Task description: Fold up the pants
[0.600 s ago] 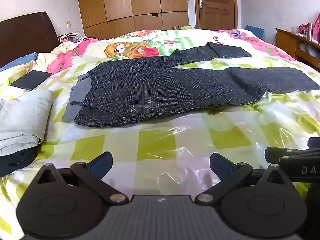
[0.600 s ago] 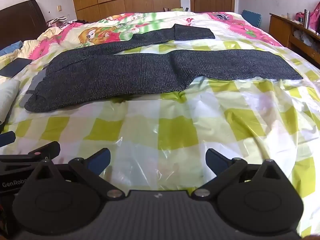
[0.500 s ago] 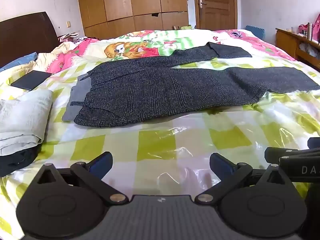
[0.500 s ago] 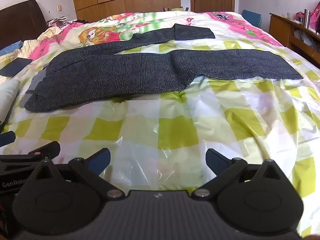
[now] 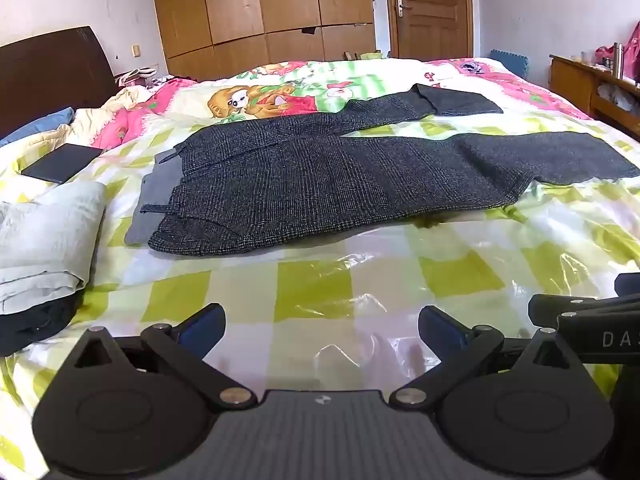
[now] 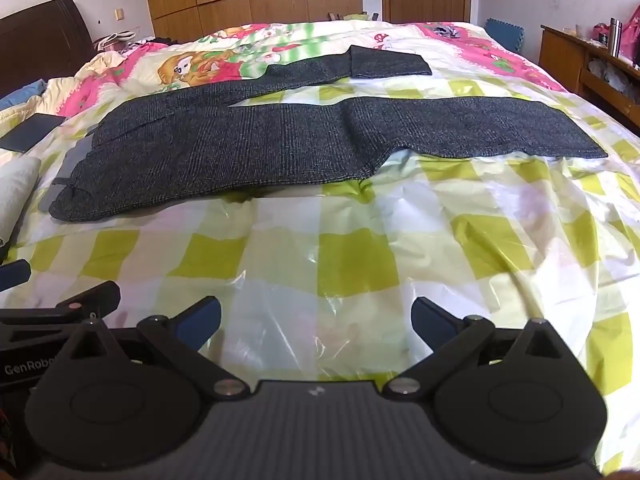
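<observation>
Nothing has shifted since the earlier frames: both views match them, pants and grippers alike. Left gripper point(image 5: 322, 330) hangs over the near edge of the bed, jaws spread wide, only checked plastic sheet point(image 5: 316, 288) between the blue fingertips point(image 5: 202, 328). Right gripper point(image 6: 316, 318) likewise spread wide over bare sheet, nothing held.

Pants point(image 5: 320, 176) lie flat across the middle of the bed, well apart from both grippers: waistband to the left, legs running right, the far leg angled away with its cuff turned over.

Hidden or cut off: folded pale cloth point(image 5: 44, 240) at the left edge runs out of frame, a dark garment under it only partly seen. Flat dark item point(image 5: 62, 162) near the headboard, cannot tell what it is. Shelf clutter at far right too small to read.

Writing: "DA" then a partial letter, cut off, on the neighbouring gripper's body in the left view; "GenRobo", cut off, in the right view.
</observation>
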A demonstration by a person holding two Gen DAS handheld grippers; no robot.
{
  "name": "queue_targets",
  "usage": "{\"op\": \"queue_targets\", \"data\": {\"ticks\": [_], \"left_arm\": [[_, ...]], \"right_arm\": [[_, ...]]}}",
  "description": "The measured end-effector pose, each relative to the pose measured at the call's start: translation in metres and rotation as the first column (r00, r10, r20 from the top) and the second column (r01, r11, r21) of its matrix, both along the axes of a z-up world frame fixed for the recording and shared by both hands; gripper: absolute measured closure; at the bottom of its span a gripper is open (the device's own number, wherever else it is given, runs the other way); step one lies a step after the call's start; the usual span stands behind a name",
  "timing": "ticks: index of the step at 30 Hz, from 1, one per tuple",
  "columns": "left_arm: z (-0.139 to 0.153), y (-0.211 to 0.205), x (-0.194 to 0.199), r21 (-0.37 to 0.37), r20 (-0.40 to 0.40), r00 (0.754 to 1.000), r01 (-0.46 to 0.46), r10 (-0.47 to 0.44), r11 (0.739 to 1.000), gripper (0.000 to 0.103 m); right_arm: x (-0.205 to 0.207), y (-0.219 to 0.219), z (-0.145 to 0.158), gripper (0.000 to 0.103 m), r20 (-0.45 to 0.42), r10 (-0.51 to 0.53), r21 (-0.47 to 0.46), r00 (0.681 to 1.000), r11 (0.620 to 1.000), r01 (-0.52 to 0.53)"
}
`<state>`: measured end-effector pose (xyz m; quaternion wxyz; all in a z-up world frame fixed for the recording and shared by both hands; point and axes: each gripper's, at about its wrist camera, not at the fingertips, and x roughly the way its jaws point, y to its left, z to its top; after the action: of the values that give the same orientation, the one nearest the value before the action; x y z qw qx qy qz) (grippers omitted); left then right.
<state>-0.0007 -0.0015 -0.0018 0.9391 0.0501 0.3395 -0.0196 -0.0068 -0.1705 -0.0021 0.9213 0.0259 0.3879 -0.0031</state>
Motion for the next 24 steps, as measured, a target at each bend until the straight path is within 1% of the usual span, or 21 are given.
{"op": "queue_targets", "data": {"ticks": [24], "left_arm": [[0.0009,0.0010,-0.0001,0.010,0.005,1.000,0.005,-0.005,1.000,0.000]], "right_arm": [[-0.0011,0.0005,-0.0031,0.002,-0.008,0.000,0.001,1.000,1.000,0.000]]}}
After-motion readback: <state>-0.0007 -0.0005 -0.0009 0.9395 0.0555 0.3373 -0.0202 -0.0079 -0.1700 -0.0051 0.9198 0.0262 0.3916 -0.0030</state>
